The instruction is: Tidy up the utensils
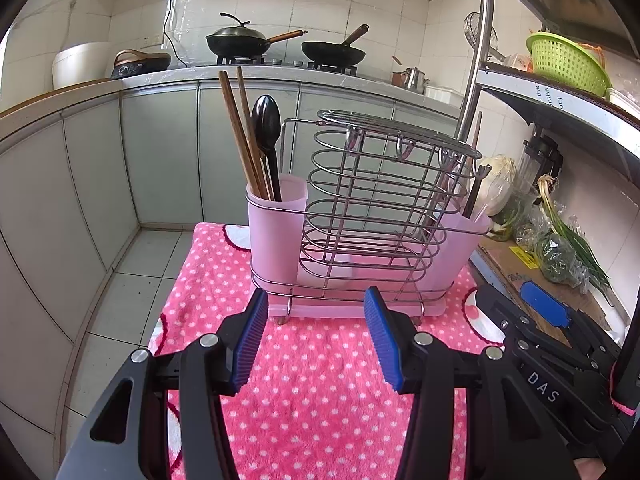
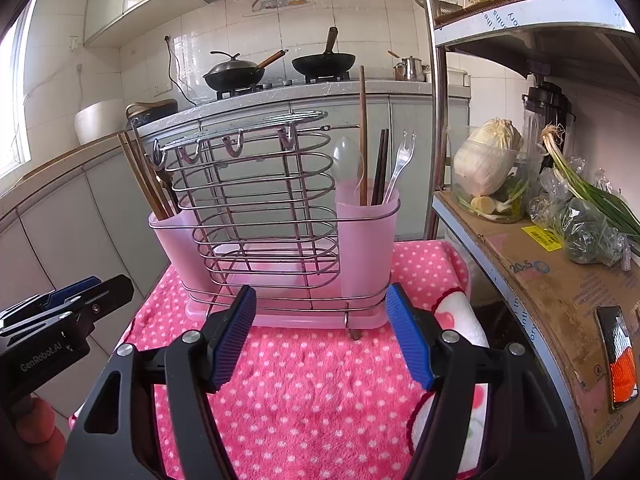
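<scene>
A wire utensil rack (image 1: 372,208) (image 2: 260,200) with pink plastic cups stands on a pink polka-dot towel (image 1: 320,380) (image 2: 320,392). Its left cup (image 1: 276,232) holds brown chopsticks (image 1: 238,132) and a black spoon (image 1: 266,120). Its right cup (image 2: 366,236) holds a clear spoon (image 2: 347,160), a wooden chopstick (image 2: 362,128), dark chopsticks (image 2: 381,164) and a small fork (image 2: 402,160). My left gripper (image 1: 316,300) is open, just short of the rack's base, nothing between its fingers. My right gripper (image 2: 320,296) is open too, in front of the rack's right half, also empty.
A metal shelf unit on the right carries a cabbage (image 2: 486,160), green onions (image 2: 588,196), a cardboard sheet (image 2: 552,280) and a green colander (image 1: 564,62). Behind are grey cabinets, a counter with two woks (image 1: 240,40) (image 1: 334,52) and a rice cooker (image 1: 80,62). Tiled floor lies to the left.
</scene>
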